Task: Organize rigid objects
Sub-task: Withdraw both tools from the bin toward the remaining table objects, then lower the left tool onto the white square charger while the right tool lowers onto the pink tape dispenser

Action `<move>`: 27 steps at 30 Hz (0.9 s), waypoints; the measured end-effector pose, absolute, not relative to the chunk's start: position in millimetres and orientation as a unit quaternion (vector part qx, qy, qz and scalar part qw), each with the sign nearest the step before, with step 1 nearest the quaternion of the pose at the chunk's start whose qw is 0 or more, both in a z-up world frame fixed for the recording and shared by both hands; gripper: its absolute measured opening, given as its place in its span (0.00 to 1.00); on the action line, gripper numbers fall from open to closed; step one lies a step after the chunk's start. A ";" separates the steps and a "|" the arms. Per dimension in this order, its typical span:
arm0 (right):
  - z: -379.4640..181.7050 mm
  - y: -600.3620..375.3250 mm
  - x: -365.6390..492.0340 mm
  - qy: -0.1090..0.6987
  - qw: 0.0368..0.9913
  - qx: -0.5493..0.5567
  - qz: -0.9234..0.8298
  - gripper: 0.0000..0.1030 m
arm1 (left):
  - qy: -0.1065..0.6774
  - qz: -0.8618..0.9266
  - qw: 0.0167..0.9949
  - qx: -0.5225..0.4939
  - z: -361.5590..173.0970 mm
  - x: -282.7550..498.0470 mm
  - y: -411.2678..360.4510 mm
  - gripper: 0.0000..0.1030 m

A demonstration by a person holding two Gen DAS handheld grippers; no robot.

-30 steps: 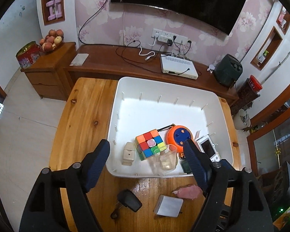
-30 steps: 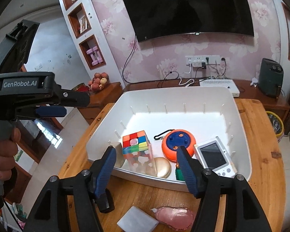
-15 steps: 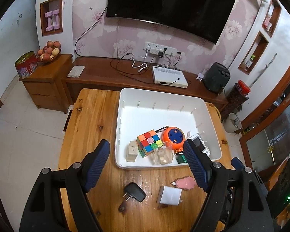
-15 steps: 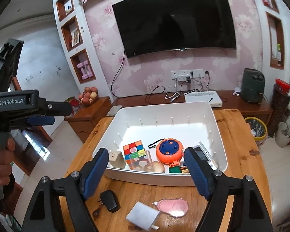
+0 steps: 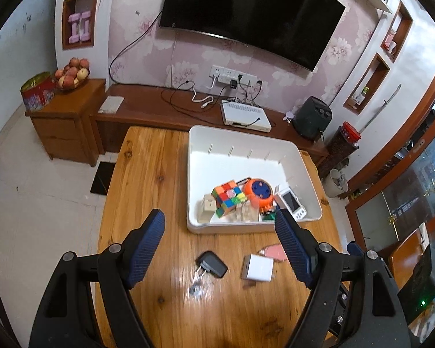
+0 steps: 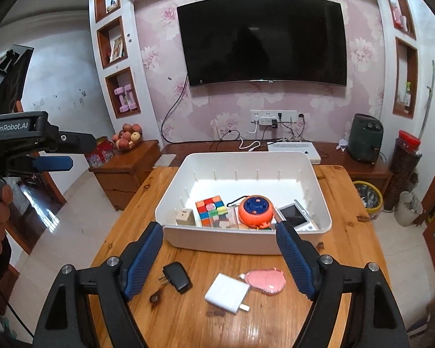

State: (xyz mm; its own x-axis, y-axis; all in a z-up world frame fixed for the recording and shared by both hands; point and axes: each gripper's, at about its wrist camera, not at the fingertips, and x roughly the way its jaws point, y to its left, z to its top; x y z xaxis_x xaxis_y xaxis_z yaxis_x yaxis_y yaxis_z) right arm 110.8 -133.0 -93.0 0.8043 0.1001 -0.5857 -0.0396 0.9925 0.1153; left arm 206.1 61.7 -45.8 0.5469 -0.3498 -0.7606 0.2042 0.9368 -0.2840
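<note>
Both grippers (image 5: 219, 233) (image 6: 219, 239) have jaws apart, empty; three things on desk (image 6: 348, 232): key (image 6: 177, 275), charger (image 6: 226, 292), pink case (image 6: 265, 281).

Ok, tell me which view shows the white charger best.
Right wrist view: the charger lies unblocked on the table, its prongs visible. The left wrist view shows it smaller and slightly blurred, prongs not discernible.

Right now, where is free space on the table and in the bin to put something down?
Free: the far half of the white bin, behind the cube and orange reel; the bare table left of the bin. Crowded: the bin's near edge, and the table strip before it, holding the car key, white charger and pink item.
</note>
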 end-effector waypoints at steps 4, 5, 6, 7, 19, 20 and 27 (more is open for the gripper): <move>-94.6 -124.0 95.7 0.315 0.948 0.026 0.024 0.79 | 0.454 -0.180 0.869 -0.085 -50.8 192.4 66.7 0.79; -95.7 -122.0 91.5 0.317 0.948 0.020 0.019 0.79 | 0.456 -0.184 0.866 -0.086 -52.2 190.6 67.0 0.79; -96.9 -121.3 87.4 0.318 0.948 0.018 0.016 0.79 | 0.458 -0.187 0.865 -0.086 -53.7 188.1 68.1 0.79; -98.2 -120.5 84.1 0.320 0.947 0.017 0.014 0.79 | 0.462 -0.191 0.862 -0.087 -56.4 186.2 67.6 0.79; -104.8 -120.9 60.8 0.347 0.938 -0.021 -0.001 0.79 | 0.523 -0.203 0.823 -0.091 -85.1 177.4 58.9 0.78; -106.1 -122.3 59.4 0.350 0.937 -0.024 -0.001 0.79 | 0.525 -0.204 0.821 -0.091 -86.2 176.4 58.2 0.78; -117.7 -133.6 54.0 0.366 0.929 -0.055 0.020 0.79 | 0.543 -0.206 0.810 -0.078 -91.6 174.9 43.7 0.79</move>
State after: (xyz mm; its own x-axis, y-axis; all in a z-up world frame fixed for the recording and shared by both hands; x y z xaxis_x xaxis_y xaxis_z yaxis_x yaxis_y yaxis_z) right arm 54.0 -133.6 -117.7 0.7318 -0.0039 -0.6815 -0.0770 0.9931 -0.0883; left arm 174.9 43.7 -91.6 0.3254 -0.4191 -0.8476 0.2491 0.9027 -0.3507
